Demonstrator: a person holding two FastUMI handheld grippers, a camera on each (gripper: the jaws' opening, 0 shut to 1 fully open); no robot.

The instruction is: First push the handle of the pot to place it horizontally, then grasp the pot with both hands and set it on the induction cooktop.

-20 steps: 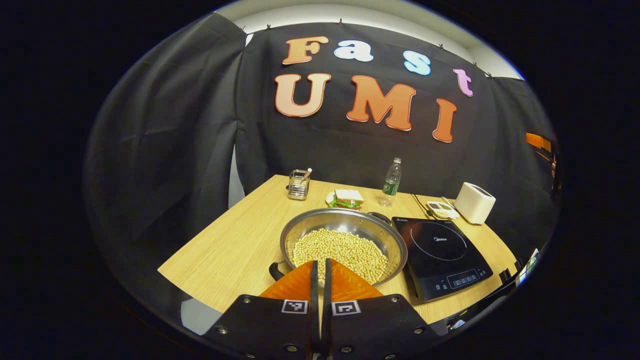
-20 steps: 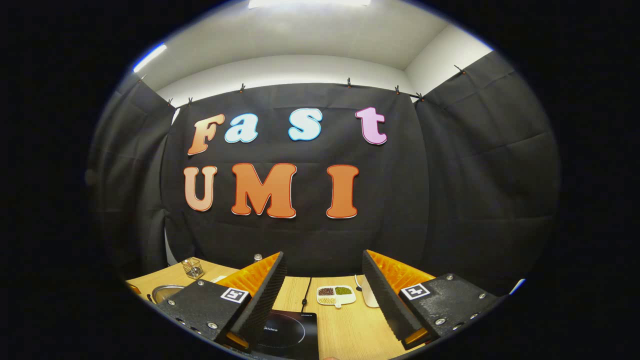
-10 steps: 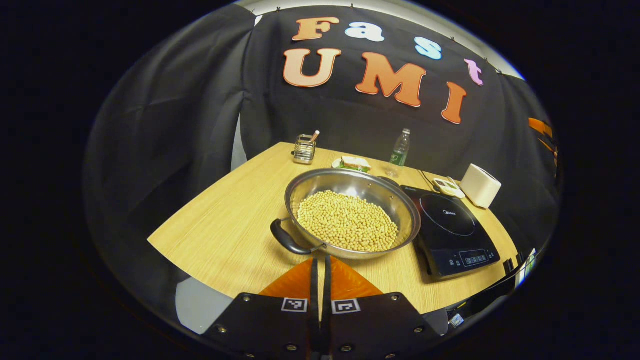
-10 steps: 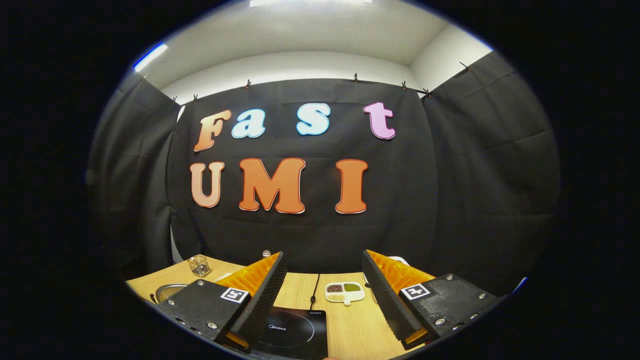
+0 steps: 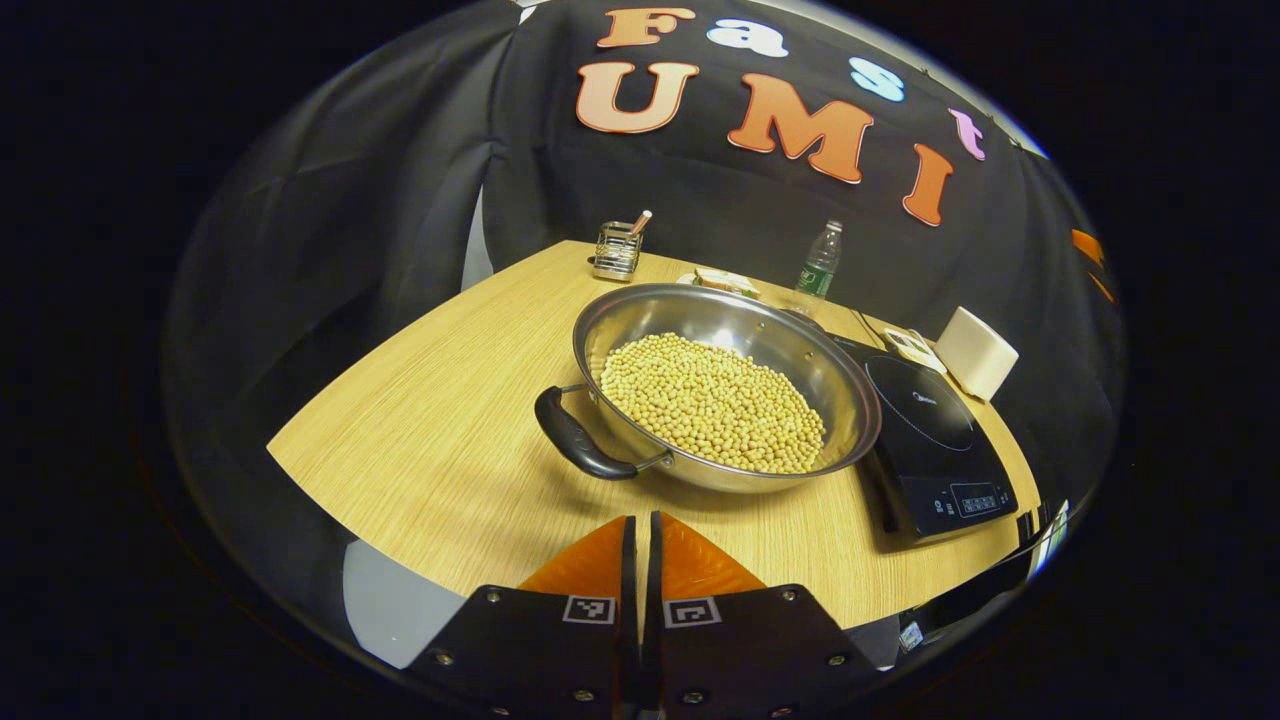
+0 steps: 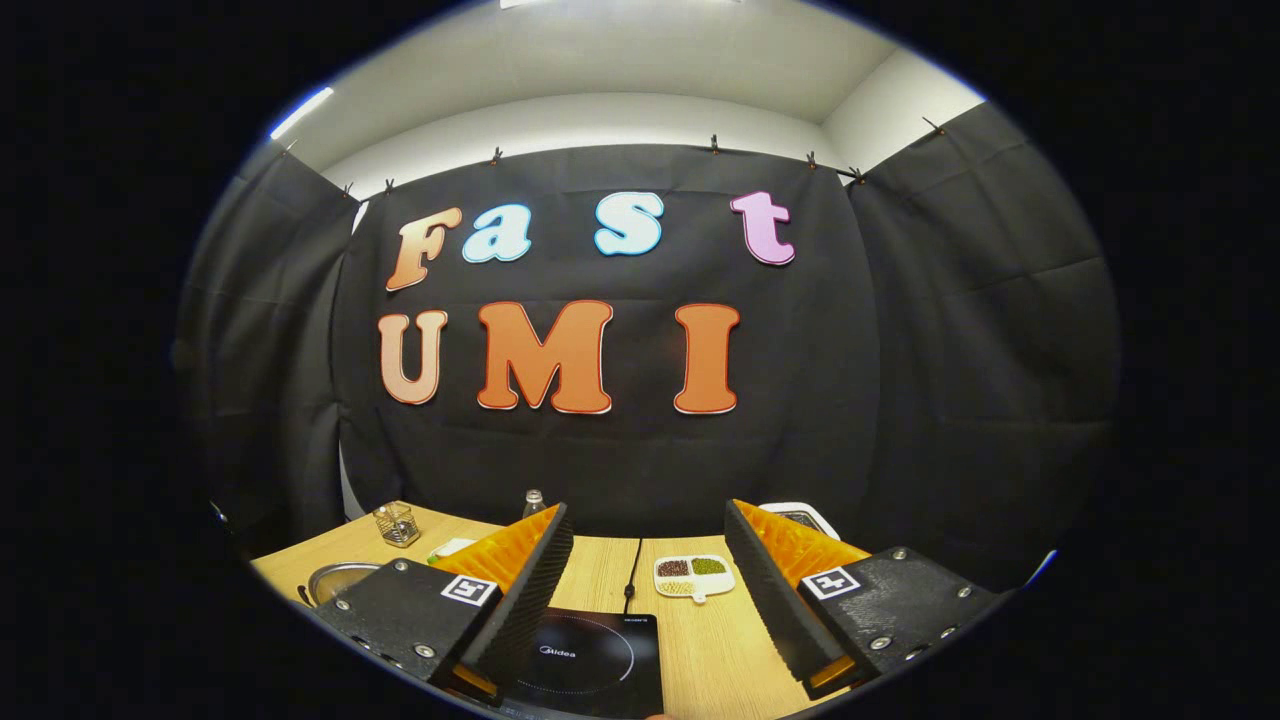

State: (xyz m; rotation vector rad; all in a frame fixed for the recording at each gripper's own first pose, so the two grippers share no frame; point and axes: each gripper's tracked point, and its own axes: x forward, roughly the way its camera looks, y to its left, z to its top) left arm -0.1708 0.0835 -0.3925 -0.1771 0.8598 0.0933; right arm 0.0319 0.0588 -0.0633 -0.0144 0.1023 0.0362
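Backing off and rising, the left gripper (image 5: 640, 530) now sits clear of the pot (image 5: 725, 385), jaws pressed together and empty; the right gripper (image 6: 648, 570) hangs wide open over the induction cooktop (image 6: 590, 660).

Mid-frame, touching the cooktop's left edge, the pot's handle (image 5: 580, 447) points lower left, its handle axis running diagonally. A hard shove risks ramming the cooktop or spilling beans (image 5: 715, 402).

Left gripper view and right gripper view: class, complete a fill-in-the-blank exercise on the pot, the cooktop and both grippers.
1. The pot holds pale ____.
2. The pot rests on the ____, beside the induction cooktop.
3. The left gripper has its fingers ____.
4. The right gripper has its fingers ____.

Missing words: beans; table; shut; open
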